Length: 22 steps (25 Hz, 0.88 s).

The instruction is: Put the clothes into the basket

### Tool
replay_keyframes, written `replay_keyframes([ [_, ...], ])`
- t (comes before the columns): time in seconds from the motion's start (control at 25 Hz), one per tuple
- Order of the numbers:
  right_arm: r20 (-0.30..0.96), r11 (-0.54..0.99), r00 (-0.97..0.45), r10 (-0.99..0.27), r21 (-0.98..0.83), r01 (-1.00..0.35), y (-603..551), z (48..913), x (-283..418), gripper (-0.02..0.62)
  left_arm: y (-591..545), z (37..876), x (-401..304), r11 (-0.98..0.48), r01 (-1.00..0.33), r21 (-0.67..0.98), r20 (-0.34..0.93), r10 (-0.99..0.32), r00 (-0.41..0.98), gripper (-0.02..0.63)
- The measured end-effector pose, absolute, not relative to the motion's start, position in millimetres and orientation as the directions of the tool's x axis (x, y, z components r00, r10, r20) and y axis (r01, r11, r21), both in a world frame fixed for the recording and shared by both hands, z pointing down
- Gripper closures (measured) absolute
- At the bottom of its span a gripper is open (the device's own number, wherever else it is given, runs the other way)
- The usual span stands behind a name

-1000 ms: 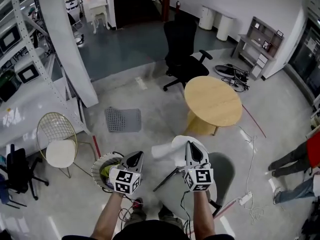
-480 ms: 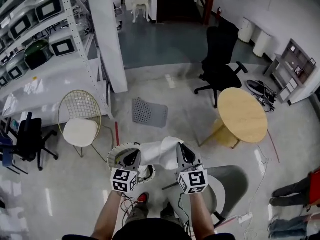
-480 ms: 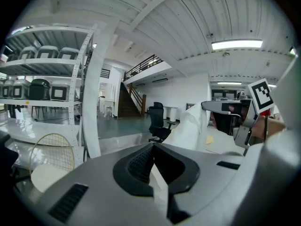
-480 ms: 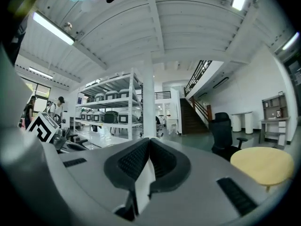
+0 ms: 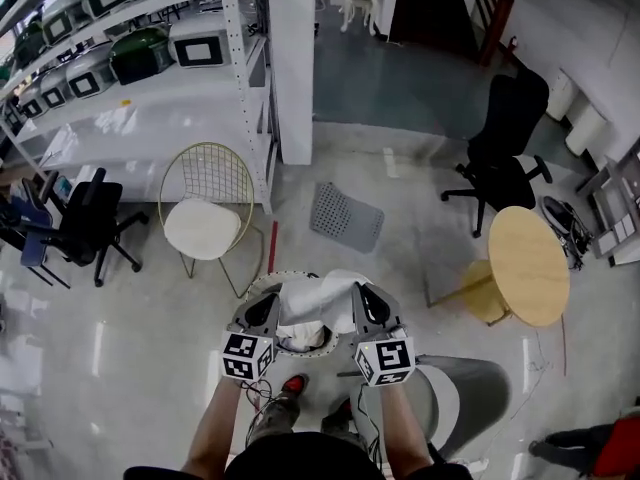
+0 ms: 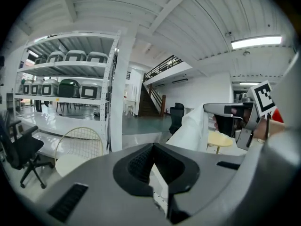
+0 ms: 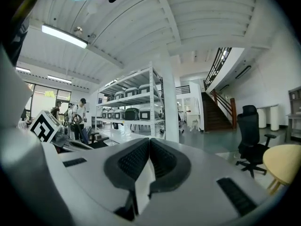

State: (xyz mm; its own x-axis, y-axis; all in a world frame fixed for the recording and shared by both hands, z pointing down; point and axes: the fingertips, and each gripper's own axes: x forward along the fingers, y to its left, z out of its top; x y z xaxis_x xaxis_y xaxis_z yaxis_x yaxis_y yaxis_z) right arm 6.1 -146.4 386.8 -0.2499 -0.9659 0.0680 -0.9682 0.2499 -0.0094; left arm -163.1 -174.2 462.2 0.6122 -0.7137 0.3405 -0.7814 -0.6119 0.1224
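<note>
Over the floor basket, head view: holding a white garment between left tool and right tool. Left gripper view, then right gripper view: clamped shut on that garment. Lower both together, folds inside the rim, then release.

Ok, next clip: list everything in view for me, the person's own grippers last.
garment: one, white, held between both grippers over the basket
basket: one, white, floor beneath the garment
wire chair: one, gold with white cushion, upper left of basket
office chairs: two, black, far left and upper right
round table: one, light wood, right
perforated mat: one, grey, floor beyond basket
shelving: one, white, upper left
left gripper: one, grey, shut on garment
right gripper: one, grey, shut on garment
</note>
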Motion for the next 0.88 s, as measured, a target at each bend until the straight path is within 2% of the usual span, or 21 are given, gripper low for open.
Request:
replay_keyframes([
  [0.48, 0.117, 0.392, -0.395, -0.911, -0.05, -0.919, -203, 419, -78, 0.565, -202, 482, -246, -0.488, -0.864, 0.128, 0.373, -0.783, 0.497, 0.6],
  [0.88, 0.197, 0.426, -0.439, -0.877, -0.105, -0.899, -221, 481, -122, 0.565, -210, 521, -289, -0.432, -0.892, 0.135, 0.42, -0.791, 0.446, 0.6],
])
